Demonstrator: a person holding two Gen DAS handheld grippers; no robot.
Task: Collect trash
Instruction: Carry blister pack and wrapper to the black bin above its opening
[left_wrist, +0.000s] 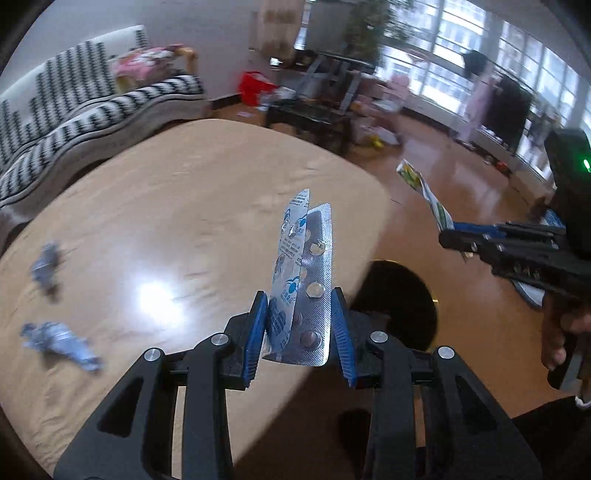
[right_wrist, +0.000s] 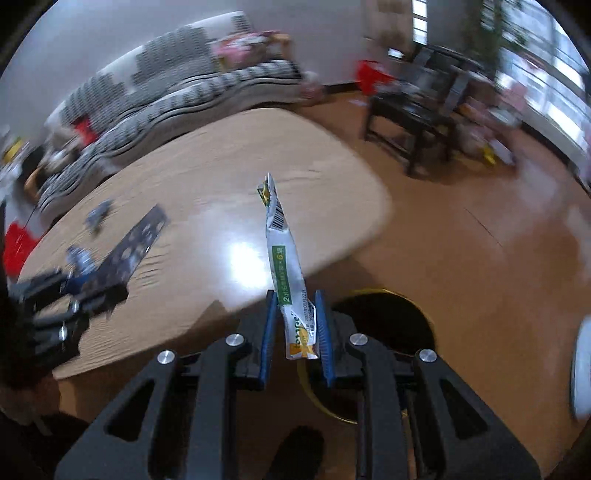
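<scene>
My left gripper (left_wrist: 300, 325) has its ribbed blue pads (left_wrist: 256, 332) closed to a narrow gap on a blister pack (left_wrist: 312, 295), a stiff silver foil strip with a dimpled texture and round pill pockets, its printed backing peeled partly away in a thin curling sheet. It stands up from the jaws, above the edge of the table (left_wrist: 166, 221). My right gripper (right_wrist: 295, 325) pinches a sachet (right_wrist: 286, 266), a long, flat, crinkled packet, white with a green band and a barcode, yellow at the bottom, tapering to a torn tip. From the left camera I see that same sachet sticking out of the right gripper, off to the right over the floor. The table is a smooth, glossy, pale wood top with rounded corners and faint grain. Two crumpled blue-grey wrappers (left_wrist: 59, 343) lie on it, well apart from both grippers. Just past the table edge, below the grippers, sits one round bin (right_wrist: 388, 321), dark inside with a thin yellow rim. Behind the table is a sofa (left_wrist: 74, 103) in black-and-white zigzag fabric.
</scene>
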